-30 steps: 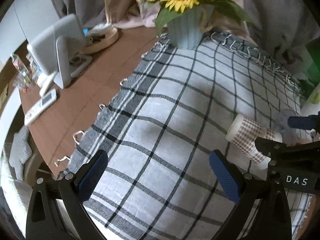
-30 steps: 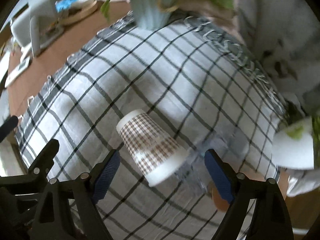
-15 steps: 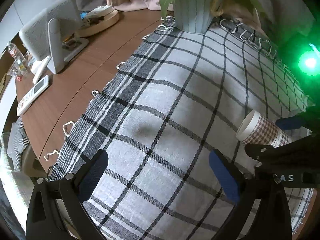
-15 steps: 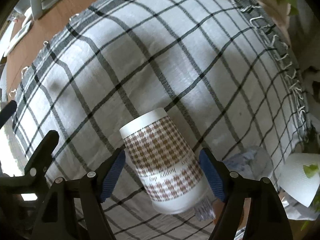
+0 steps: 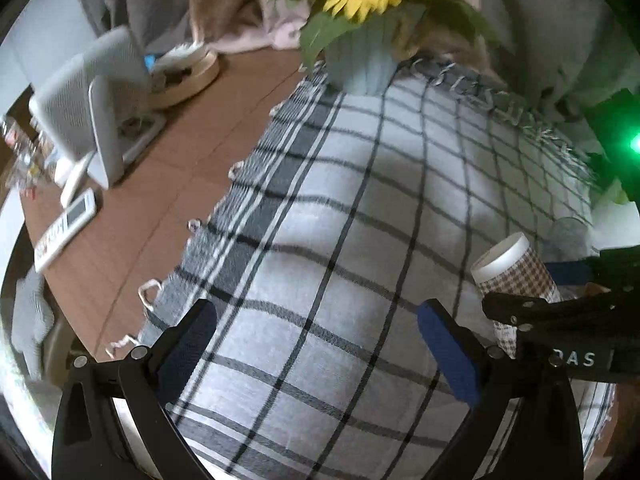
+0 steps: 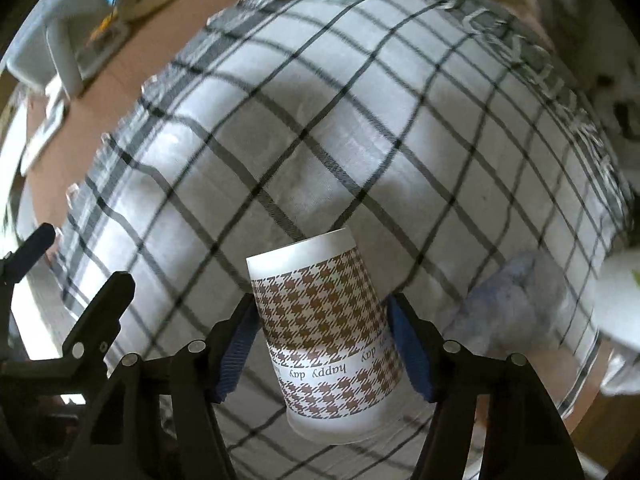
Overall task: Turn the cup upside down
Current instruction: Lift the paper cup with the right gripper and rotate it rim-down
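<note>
Wooden tabletop (image 5: 168,184), checked grey-white cloth (image 6: 320,140). Brown houndstooth paper cup (image 6: 328,332): clenched mid-body in right gripper (image 6: 324,340), tilted for inverting. Left gripper (image 5: 320,344): jaws released, idle.

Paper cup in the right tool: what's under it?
The paper cup is clamped in the right tool over the checked cloth. The cloth directly beneath is hidden by the cup, so contact is unclear.

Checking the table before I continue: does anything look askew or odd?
Only the paper cup: it is tilted in the right claw, its "happy day" lettering upside down. The crumpled plastic lies beside it on the cloth. No spill shows.
</note>
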Demonstrator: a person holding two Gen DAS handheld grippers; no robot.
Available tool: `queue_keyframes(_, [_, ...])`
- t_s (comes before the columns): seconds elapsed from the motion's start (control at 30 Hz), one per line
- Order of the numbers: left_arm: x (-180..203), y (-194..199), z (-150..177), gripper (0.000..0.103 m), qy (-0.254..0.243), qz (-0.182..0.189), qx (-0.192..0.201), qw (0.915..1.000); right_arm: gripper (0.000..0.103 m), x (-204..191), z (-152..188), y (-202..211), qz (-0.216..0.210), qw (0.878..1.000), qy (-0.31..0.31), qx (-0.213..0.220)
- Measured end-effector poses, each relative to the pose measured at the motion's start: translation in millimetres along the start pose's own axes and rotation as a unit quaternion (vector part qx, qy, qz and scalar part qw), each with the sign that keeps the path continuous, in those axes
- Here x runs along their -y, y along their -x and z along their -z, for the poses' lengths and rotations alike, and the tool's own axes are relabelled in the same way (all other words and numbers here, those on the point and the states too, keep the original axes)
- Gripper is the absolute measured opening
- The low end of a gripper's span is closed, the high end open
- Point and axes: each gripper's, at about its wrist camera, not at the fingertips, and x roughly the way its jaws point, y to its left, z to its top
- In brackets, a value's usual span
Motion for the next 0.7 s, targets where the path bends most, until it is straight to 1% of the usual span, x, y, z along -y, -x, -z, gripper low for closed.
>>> queue_keyframes(0.13, [5.0, 18.8, -1.5, 0.103, -0.039, 0.017, 0.022, 0.9989, 0.065, 7.9, 22.6, 27.0, -0.029, 0.997, -0.064, 0.029])
queue_keyframes(0.17, [8.0, 22.7, -1.8, 0.103, -0.051, 0.022, 0.027, 0.9981, 0.065, 8.2, 39.8, 34.4, -0.037, 0.995, -0.085, 0.038])
queue_keyframes(0.23, [15.1, 27.4, -0.8, 0.103, -0.075, 0.029, 0.033, 0.9962, 0.065, 17.7, 63.6, 37.3, -0.051, 0.99, -0.124, 0.048])
queue_keyframes(0.3, [21.5, 27.7, 1.5, 0.103, -0.095, 0.04, 0.031, 0.9942, 0.065, 28.0, 82.0, 37.4, -0.064, 0.983, -0.167, 0.05])
queue_keyframes(0.43, [34.1, 21.0, 7.5, 0.103, -0.127, 0.063, 0.011, 0.9898, 0.065, 38.2, 116.4, 19.9, -0.091, 0.962, -0.254, 0.046])
queue_keyframes(0.5, [37.9, 16.5, 8.9, 0.103, -0.14, 0.07, 0.001, 0.9876, 0.065, 42.5, 128.0, 4.9, -0.1, 0.951, -0.288, 0.046])
queue_keyframes(0.63, [43.6, 8.2, 11.2, 0.103, -0.16, 0.077, -0.015, 0.9839, 0.066, 46.4, 145.7, -8.5, -0.095, 0.932, -0.347, 0.052])
queue_keyframes(0.7, [45.6, 5.2, 11.3, 0.103, -0.168, 0.084, -0.024, 0.9819, 0.066, 49.1, 153.5, -13.9, -0.104, 0.921, -0.372, 0.054])
